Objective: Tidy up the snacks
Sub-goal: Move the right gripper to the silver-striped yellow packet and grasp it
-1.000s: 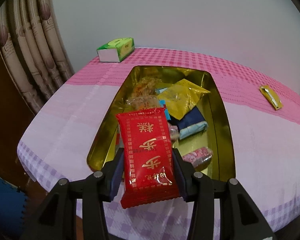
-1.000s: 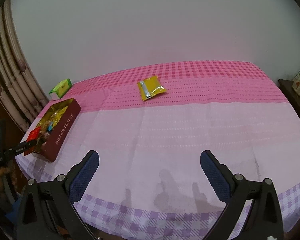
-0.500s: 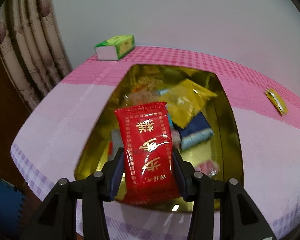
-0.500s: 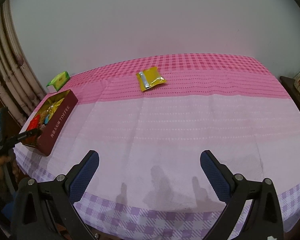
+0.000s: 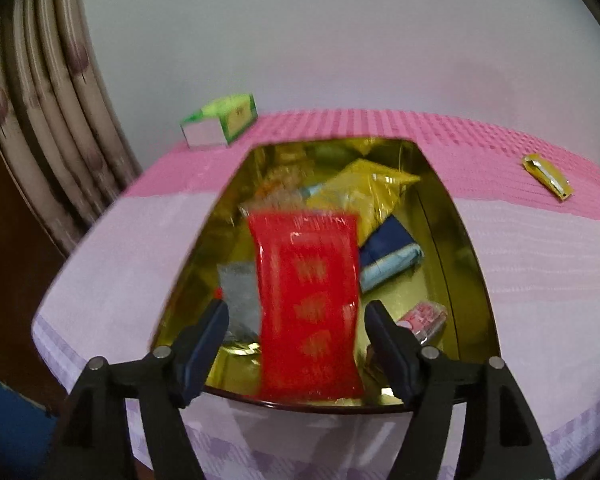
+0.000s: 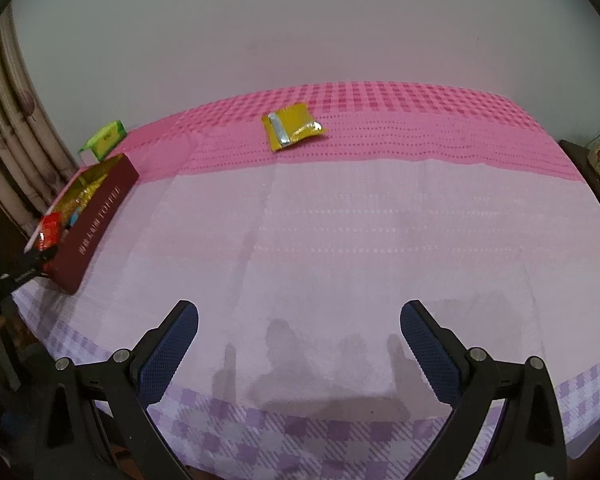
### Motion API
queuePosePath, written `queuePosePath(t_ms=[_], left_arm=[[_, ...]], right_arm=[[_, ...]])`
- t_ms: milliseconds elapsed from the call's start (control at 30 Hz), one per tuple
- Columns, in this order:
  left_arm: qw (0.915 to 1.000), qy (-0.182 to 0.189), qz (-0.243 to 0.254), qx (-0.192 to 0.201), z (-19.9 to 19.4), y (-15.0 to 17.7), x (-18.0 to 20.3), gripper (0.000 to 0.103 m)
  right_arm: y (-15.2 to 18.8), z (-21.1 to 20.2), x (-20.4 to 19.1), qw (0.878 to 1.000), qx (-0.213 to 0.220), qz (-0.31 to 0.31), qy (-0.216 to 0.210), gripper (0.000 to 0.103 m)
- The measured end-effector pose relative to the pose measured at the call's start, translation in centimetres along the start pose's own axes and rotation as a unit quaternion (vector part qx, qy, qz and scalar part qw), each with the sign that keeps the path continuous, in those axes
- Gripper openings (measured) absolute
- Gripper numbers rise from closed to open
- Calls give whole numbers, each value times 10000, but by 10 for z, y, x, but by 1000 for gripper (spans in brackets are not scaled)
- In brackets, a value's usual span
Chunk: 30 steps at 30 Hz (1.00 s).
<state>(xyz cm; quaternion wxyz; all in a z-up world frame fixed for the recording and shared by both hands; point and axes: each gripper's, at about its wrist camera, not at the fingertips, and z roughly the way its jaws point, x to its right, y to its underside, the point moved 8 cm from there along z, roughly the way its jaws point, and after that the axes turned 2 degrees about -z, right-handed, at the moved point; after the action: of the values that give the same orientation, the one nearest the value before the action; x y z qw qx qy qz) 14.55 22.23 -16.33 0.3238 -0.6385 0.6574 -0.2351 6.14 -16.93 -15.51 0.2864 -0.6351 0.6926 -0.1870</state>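
Left gripper (image 5: 296, 320) gapes wide, gripping nothing; your red packet (image 5: 308, 300) hangs blurred over the tin (image 5: 466, 248) (dropping, I'd guess). Next: send the open, empty right gripper (image 6: 298, 340) to the yellow packet (image 6: 294, 126).

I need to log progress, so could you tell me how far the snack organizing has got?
Done: several packets already lie in the gold-lined tin. In hand: the left gripper is open, with the blurred red packet between its fingers, over the tin. Left: the yellow packet lies out on the tablecloth, beyond the open, empty right gripper.
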Motion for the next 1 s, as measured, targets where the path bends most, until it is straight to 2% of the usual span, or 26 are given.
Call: queuePosePath(t_ms=[200,367,600,733,833,900,1000], left_arm=[[9981,430,-125,424,-34,-19,0,74],[9936,715,-324,807,-79,-29,-6,80],[9885,923,-798,896,-126,-6,-32,80],[9881,993,-772,882,-141,8,-33,80],[9877,1029,-745,908,-150,16,-32,80],[9875,1063,-751,883,-149,19,-32,80],[9879,1099,-746,806,-145,21,-31,80]], right_arm=[[3,22,-3,9996,-144,-186,185,101],[-23,44,-12,9979,-146,-581,245,101],[-107,96,-14,9964,-72,-761,354,101],[-142,133,-10,9947,-199,-857,527,101],[-161,157,-9,9934,-233,-946,602,101],[-170,170,-6,9912,-202,-1019,817,101],[-175,187,-3,9882,-345,-1136,967,101]])
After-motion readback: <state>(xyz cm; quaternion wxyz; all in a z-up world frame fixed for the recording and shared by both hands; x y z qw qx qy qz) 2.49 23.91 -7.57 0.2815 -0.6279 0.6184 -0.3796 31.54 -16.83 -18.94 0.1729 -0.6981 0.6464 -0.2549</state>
